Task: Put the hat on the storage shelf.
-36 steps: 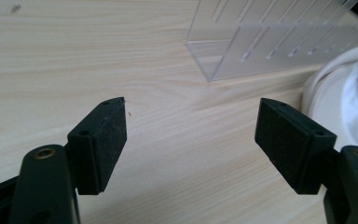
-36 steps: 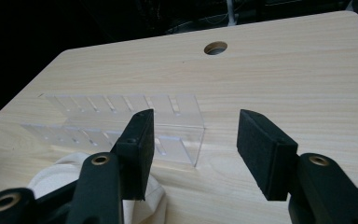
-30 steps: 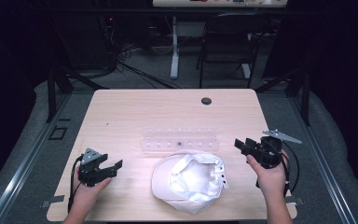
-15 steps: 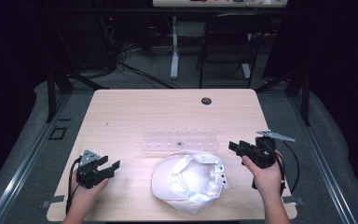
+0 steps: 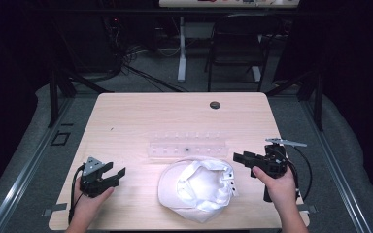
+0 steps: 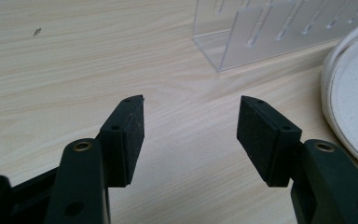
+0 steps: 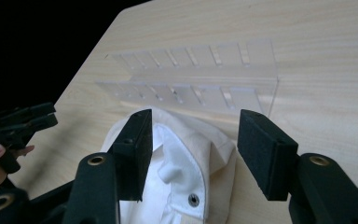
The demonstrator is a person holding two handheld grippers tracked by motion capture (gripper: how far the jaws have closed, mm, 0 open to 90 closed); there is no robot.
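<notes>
Item: white cap (image 5: pixel 199 187), upturned, between my two wide, empty grippers, left gripper (image 5: pixel 118 174) and right gripper (image 5: pixel 239 157), the right's jaws just widened; a grab at its limp crown likely dragged it into the clear rack (image 5: pixel 187 145) just beyond.

Lighting, for your record: overhead light falls on your tabletop (image 5: pixel 141 116), its far edge pale; surroundings near black. High view soft, slightly grainy. Gripper views sharp; faint glare on clear rack (image 7: pixel 200 79).

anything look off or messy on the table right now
The white cap lies upside down at the near edge, its lining showing and its crown crumpled rather than rounded. The clear plastic rack behind it sits flat and square to the table. Nothing looks spilled or broken.
</notes>
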